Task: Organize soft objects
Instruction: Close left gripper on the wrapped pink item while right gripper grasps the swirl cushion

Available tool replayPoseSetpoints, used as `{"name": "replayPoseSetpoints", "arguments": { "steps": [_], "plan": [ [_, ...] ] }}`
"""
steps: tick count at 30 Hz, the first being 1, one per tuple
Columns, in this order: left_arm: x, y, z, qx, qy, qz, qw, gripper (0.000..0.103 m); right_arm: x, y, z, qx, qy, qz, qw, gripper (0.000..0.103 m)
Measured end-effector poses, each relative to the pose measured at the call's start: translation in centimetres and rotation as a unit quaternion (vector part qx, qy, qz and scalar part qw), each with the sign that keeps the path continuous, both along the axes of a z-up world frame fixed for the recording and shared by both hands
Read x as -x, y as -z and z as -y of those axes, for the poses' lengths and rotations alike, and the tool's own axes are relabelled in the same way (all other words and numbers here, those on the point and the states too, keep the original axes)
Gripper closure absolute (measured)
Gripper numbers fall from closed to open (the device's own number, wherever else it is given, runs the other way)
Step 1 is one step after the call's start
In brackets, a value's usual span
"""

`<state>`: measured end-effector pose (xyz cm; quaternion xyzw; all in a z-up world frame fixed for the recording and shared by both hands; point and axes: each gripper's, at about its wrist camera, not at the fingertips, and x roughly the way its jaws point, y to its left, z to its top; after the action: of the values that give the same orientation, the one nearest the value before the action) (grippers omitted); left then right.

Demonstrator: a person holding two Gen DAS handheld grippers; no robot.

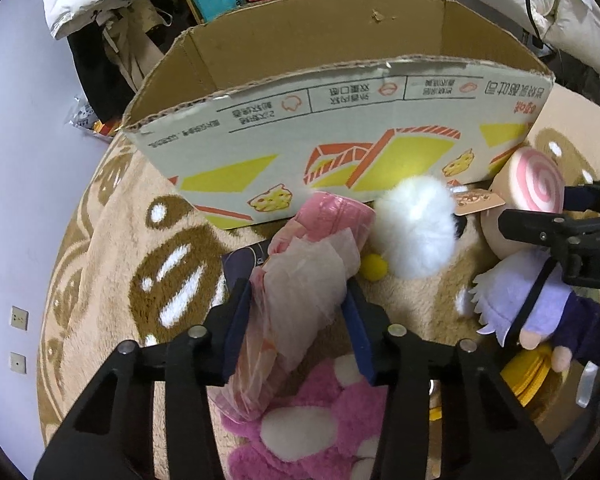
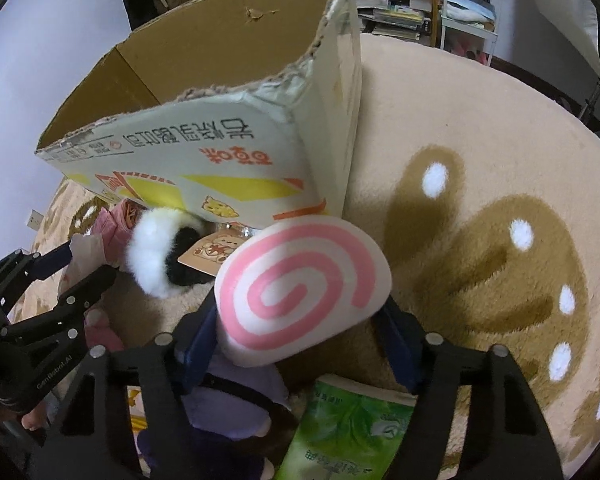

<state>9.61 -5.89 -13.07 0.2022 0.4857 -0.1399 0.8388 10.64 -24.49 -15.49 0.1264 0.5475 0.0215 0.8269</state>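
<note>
Left wrist view: my left claw [image 1: 298, 320] squeezes the pink tissue pack [image 1: 300, 280]; my right claw [image 2: 300, 340] closes around the swirl plush [image 2: 300, 292] beside the cardboard box [image 2: 204, 152].

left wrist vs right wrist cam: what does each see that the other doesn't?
Left wrist only: pink fuzzy plush and yellow pom-pom on the rug.
Right wrist only: green tissue pack in the foreground.
Both: cardboard box, white fluffy ball, pink-swirl plush between the right tongs, and the left tongs around a pink plastic-wrapped pack.
</note>
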Motion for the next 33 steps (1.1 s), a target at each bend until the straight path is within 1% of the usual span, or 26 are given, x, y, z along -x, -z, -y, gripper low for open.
{"name": "replayPoseSetpoints", "arguments": {
  "steps": [3, 5, 7, 13, 22, 27, 33],
  "plan": [
    [0.0, -0.4, -0.3, 0.007, -0.006, 0.003, 1.0000, 0.067, 0.3, -0.2, -0.2, -0.002, 0.001, 0.003, 1.000, 0.033],
    [0.0, -0.6, -0.5, 0.011, -0.008, 0.004, 0.9999, 0.069, 0.6, -0.3, -0.4, -0.002, 0.000, 0.005, 1.000, 0.034],
    [-0.1, -0.8, -0.7, 0.013, -0.012, 0.007, 0.9998, 0.073, 0.9, -0.5, -0.5, -0.004, -0.001, 0.008, 1.000, 0.034],
    [0.1, -1.5, -1.5, 0.023, -0.022, 0.016, 0.9994, 0.080, 1.6, -1.5, -0.8, -0.008, -0.003, 0.024, 1.000, 0.034],
    [-0.1, -2.1, -2.5, 0.023, -0.039, 0.030, 0.9985, 0.085, 2.5, -2.5, -0.3, -0.023, 0.001, 0.045, 0.999, 0.035],
    [0.2, -3.2, -3.3, 0.039, -0.055, 0.043, 0.9968, 0.087, 2.6, -3.1, -0.3, -0.025, -0.003, 0.050, 0.998, 0.035],
    [1.0, -4.9, -4.3, 0.054, -0.071, 0.069, 0.9936, 0.087, 3.1, -4.0, -0.5, -0.030, -0.009, 0.066, 0.997, 0.035]
  ]
}}
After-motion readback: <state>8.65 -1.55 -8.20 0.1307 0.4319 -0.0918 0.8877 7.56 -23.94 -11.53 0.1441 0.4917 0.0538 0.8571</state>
